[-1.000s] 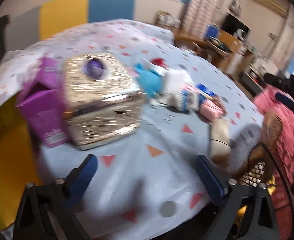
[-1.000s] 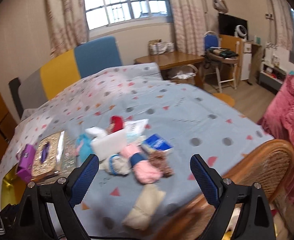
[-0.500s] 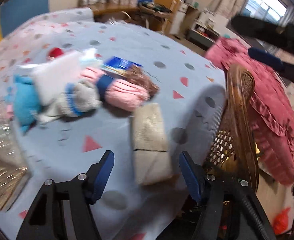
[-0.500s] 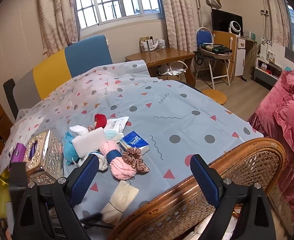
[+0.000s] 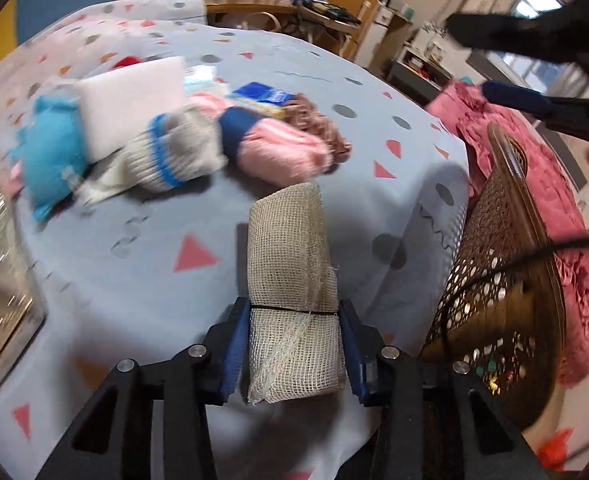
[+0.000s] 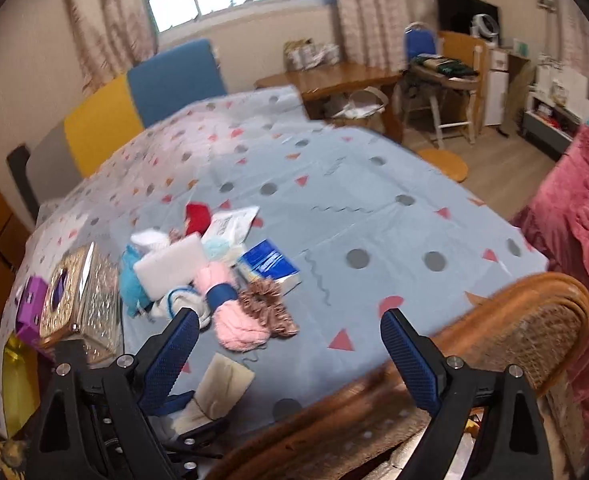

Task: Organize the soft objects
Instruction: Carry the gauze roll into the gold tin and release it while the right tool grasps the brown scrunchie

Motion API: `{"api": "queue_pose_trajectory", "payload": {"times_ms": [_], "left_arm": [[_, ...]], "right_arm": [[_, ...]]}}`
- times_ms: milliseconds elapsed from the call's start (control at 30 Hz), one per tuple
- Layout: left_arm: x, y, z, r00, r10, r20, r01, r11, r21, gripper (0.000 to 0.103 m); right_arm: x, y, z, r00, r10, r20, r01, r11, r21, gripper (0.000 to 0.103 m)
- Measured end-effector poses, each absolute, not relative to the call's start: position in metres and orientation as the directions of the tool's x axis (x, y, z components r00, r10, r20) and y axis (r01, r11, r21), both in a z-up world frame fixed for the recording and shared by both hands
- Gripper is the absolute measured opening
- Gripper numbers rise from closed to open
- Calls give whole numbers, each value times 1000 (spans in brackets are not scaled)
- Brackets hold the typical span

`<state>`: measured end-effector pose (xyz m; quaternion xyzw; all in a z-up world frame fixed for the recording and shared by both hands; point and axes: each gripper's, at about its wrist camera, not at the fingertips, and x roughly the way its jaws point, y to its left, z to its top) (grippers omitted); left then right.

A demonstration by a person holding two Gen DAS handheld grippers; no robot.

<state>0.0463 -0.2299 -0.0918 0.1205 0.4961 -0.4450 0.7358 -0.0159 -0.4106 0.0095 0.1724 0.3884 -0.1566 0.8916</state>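
Mesh cloth roll lies between the closing left gripper pads — touching both.

Daylit, motion-blurred (fisheye-warped edges).

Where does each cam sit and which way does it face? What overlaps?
Left wrist: on the left gripper, angled down at the table edge; its jaws, just closing, flank the beige mesh roll; right gripper top right.
Right wrist: on the right gripper, jaws open, facing across the table to the window; left gripper below.
Shared: roll, pink yarn, rattan chair.
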Motion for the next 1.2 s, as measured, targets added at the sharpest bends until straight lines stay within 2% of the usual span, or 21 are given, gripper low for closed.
{"api": "queue_pose_trajectory", "payload": {"times_ms": [233, 533, 667, 700, 767, 800, 833, 933, 1200], "left_arm": [[51, -186, -80, 167, -549, -819, 734, 624, -269, 44], [64, -159, -35, 255, -605, -754, 718, 641, -272, 44], [82, -150, -7, 306, -629, -715, 693, 662, -285, 44], [88, -148, 0, 321, -631, -706, 686, 669, -285, 44], [101, -145, 13, 353, -630, -692, 671, 686, -282, 44], [108, -144, 19, 373, -624, -687, 661, 698, -275, 44], [113, -143, 24, 392, -618, -682, 650, 710, -270, 44], [139, -128, 45, 473, -587, -657, 588, 766, -261, 44], [189, -33, 74, 655, -453, -605, 332, 892, -308, 44]], "right_arm": [[47, -395, -26, 489, -50, -871, 313, 942, 121, 71], [103, -433, -75, 334, 69, -940, 502, 831, 239, 71], [115, -434, -93, 265, 59, -962, 530, 825, 196, 71], [116, -434, -98, 257, 71, -964, 528, 825, 202, 65], [116, -435, -98, 263, 70, -962, 529, 823, 204, 46], [117, -436, -100, 256, 58, -965, 533, 824, 191, 33], [116, -436, -100, 248, 61, -967, 534, 824, 189, 29], [116, -433, -100, 255, 81, -964, 516, 831, 207, 24], [109, -419, -89, 318, 89, -944, 471, 849, 239, 24]]}}
